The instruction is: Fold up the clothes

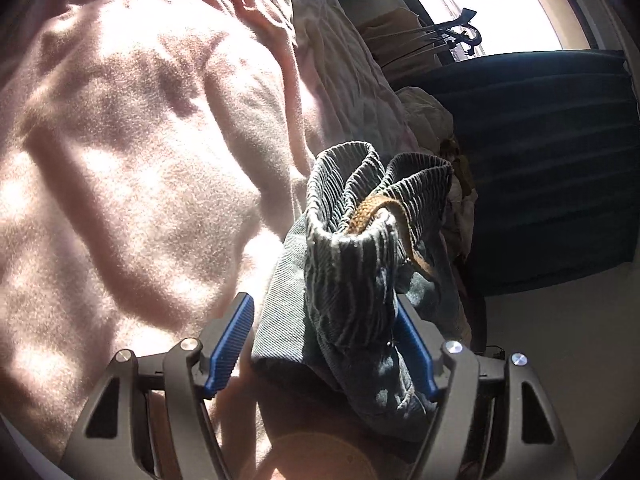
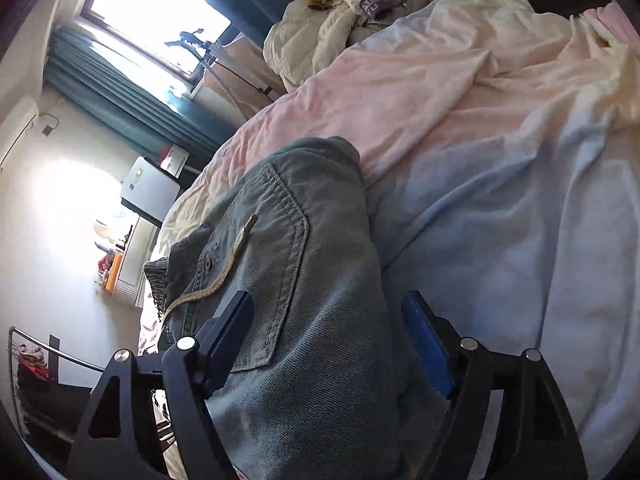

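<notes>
Left gripper (image 1: 324,336): jaws parted; the gathered waistband of the shorts (image 1: 360,248) is bunched between them, against the right pad only.
Right gripper (image 2: 332,340): released, jaws wide; the shorts (image 2: 288,264) are spread between them on the bed (image 2: 500,200).
Drawstring (image 2: 224,272): laid across the pocket, left of centre.

One pair of denim shorts (image 2: 280,280) with one drawstring (image 2: 224,276), one bedsheet (image 2: 480,160), one clothes heap (image 2: 360,12).
</notes>
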